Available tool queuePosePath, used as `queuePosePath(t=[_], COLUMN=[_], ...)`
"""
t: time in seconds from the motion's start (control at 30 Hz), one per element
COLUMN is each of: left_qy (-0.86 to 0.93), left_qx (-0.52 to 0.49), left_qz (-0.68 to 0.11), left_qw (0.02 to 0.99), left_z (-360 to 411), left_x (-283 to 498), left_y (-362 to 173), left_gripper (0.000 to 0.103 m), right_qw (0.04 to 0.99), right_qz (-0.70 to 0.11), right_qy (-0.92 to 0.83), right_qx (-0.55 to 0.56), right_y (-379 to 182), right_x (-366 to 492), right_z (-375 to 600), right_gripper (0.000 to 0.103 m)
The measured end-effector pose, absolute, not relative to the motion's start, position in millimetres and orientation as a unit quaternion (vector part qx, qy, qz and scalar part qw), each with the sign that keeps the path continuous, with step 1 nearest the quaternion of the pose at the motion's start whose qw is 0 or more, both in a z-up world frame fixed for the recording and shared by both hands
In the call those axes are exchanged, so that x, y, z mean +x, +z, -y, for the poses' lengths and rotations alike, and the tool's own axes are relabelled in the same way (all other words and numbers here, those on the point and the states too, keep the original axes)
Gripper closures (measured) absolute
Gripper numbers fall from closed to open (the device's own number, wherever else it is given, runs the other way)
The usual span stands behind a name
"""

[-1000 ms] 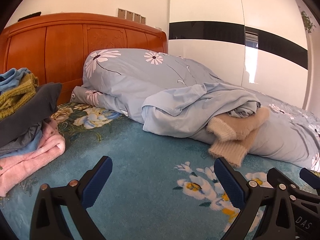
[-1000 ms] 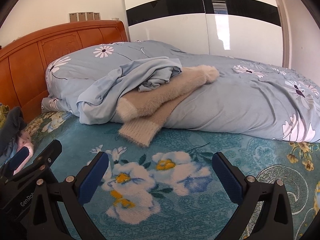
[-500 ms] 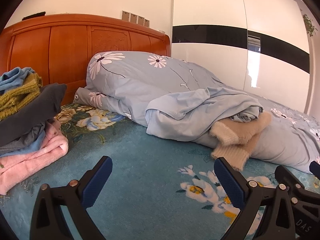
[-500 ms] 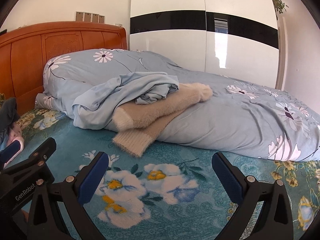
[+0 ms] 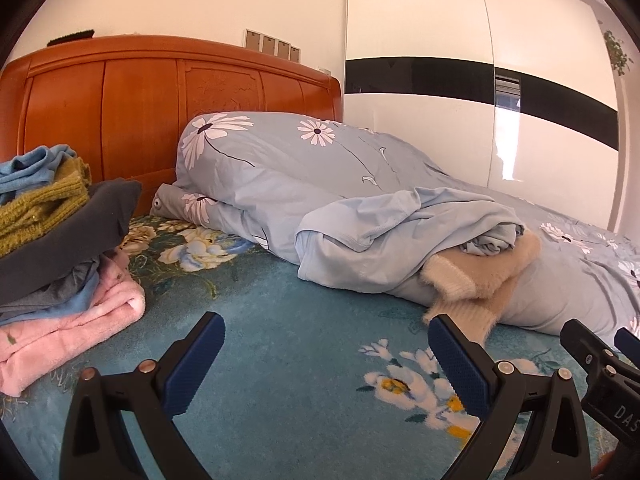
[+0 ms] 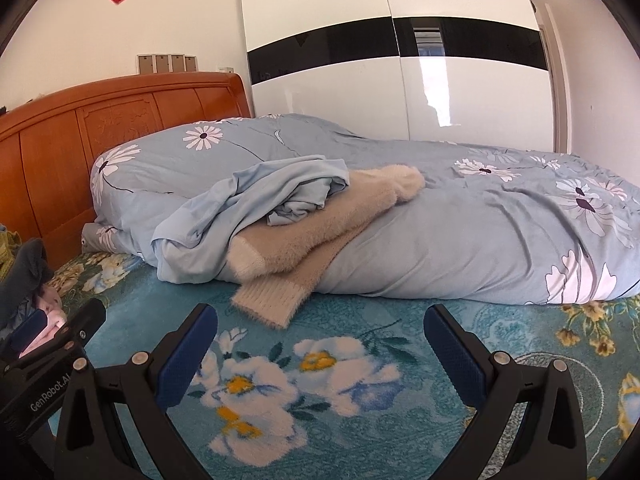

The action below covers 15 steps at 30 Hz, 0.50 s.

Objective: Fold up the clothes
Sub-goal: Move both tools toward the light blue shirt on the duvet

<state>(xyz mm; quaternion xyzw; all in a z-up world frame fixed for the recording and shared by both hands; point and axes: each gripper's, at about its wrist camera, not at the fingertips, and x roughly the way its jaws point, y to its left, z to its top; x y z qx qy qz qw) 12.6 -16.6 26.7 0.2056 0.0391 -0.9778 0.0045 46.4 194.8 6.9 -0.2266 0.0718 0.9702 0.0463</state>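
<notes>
Step in hand: reaching for next garment. Left tool (image 5: 326, 354) and right tool (image 6: 320, 342) both spread apart, empty, above bed (image 6: 352, 432). Beige sweater (image 6: 320, 224) far, on quilt (image 6: 460, 236), half under blue garment (image 6: 256, 204). Next: advance, pinch hem

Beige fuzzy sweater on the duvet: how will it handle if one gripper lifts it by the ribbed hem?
The beige sweater will probably hang floppy; it already drapes over the duvet. The light blue garment lying on it will likely drag along. Its fuzzy knit looks grippy, not slippery.
</notes>
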Motion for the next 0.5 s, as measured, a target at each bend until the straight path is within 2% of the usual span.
queuePosePath(t=[0.5], left_qy=[-0.974], left_qx=[0.218], left_qz=[-0.062], left_qw=[-0.020], left_z=[22.7], left_x=[11.9], left_y=[27.0], left_gripper=[0.000], right_qw=[0.029], right_qz=[-0.076], right_qy=[0.968], right_qx=[-0.239], right_y=[4.6], right_x=[44.5], right_z=[-191.6], right_gripper=[0.000])
